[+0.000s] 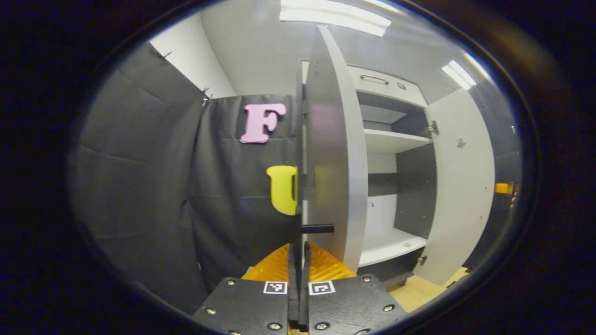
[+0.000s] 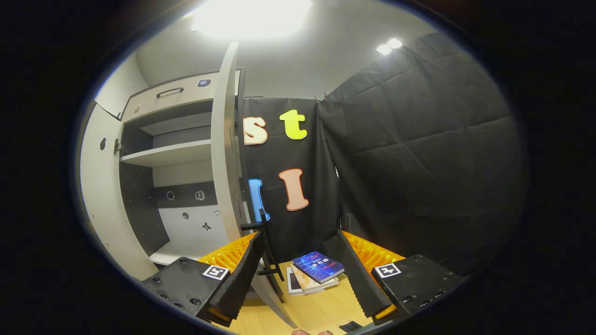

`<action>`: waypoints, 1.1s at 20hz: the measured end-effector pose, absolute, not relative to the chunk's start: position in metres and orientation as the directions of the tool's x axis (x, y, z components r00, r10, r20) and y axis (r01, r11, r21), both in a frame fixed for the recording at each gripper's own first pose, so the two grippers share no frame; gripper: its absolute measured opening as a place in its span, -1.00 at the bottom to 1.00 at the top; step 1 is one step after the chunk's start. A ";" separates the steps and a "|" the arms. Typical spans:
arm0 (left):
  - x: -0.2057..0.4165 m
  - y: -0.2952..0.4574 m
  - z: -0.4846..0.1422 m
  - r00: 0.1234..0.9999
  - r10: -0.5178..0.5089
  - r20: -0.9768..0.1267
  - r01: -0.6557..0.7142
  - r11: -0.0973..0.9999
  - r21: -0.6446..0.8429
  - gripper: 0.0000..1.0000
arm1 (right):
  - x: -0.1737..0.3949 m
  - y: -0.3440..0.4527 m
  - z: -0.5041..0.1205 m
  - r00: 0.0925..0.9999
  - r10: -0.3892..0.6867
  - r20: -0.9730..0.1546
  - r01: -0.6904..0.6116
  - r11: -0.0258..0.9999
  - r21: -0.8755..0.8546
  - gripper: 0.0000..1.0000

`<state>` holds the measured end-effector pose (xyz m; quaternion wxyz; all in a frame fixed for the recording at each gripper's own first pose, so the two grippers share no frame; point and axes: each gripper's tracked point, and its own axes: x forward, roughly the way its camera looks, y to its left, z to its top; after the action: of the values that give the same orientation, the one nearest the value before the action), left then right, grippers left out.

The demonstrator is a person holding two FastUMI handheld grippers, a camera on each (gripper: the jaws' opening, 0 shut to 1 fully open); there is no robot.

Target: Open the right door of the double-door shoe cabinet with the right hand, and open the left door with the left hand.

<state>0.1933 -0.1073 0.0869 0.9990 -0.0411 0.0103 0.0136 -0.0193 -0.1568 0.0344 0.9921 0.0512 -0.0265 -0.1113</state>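
The white double-door shoe cabinet [image 1: 391, 139] at my one o'clock has two doors swung open, my left gripper [image 1: 298, 253] pinched together, my right gripper [image 2: 305, 260] spread apart.

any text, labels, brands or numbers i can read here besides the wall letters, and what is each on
No text here can be read.
Blue book cover: it carries print, but too blurred to read.
Stickers on the cabinet back panel: too small to read.
Square coded markers: patterns only, no words.
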 end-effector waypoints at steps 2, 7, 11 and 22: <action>0.192 -0.120 0.083 0.996 -0.082 -0.016 0.077 0.975 -0.209 -0.96 | -0.019 -0.152 0.038 0.976 -0.211 0.048 0.205 0.973 0.103 0.94; 0.192 -0.110 0.084 0.999 -0.049 -0.018 0.043 0.965 -0.258 -0.96 | -0.030 -0.138 0.043 0.980 -0.186 0.070 0.179 0.979 0.097 0.95; 0.184 -0.112 0.098 1.000 0.002 -0.019 -0.006 0.981 -0.193 -0.97 | -0.039 -0.118 0.041 0.986 -0.158 0.060 0.151 0.983 0.106 0.95; 0.148 -0.170 0.128 0.996 0.086 0.033 -0.084 0.995 -0.057 -0.67 | -0.028 -0.044 -0.013 0.998 -0.023 -0.053 0.025 0.999 0.040 0.95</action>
<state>0.1484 -0.1705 0.1280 0.9985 -0.0278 -0.0178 0.0427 -0.0284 -0.0442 -0.0131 0.9994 0.0204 0.0265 -0.0121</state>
